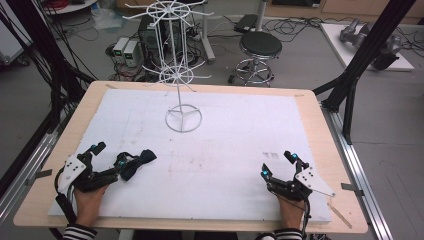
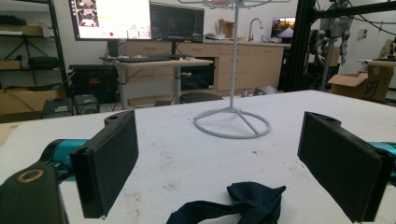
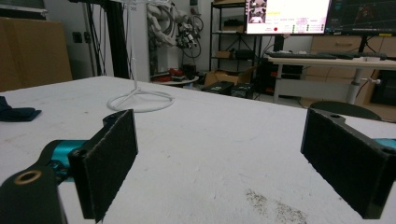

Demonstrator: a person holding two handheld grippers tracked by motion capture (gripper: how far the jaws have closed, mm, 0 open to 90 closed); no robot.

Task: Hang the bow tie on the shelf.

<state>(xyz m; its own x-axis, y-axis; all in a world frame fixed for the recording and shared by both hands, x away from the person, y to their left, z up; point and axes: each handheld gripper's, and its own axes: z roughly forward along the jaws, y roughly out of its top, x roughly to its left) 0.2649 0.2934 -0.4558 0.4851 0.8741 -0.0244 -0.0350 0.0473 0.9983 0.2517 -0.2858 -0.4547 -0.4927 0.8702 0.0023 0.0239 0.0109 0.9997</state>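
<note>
dark bow tie (image 2: 233, 205) between parted left claw (image 2: 215, 163)

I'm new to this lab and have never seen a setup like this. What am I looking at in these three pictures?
A person sits at a table topped with a white mat, holding a hand-operated two-jaw gripper in each hand: the left gripper and the right gripper. One picture looks down from above; the other two come from cameras riding on each gripper, looking out between its black jaws. On the mat stand a white wire rack and a dark bow tie, lying between the left gripper's open jaws. Both grippers are open, and nothing is held.
</note>
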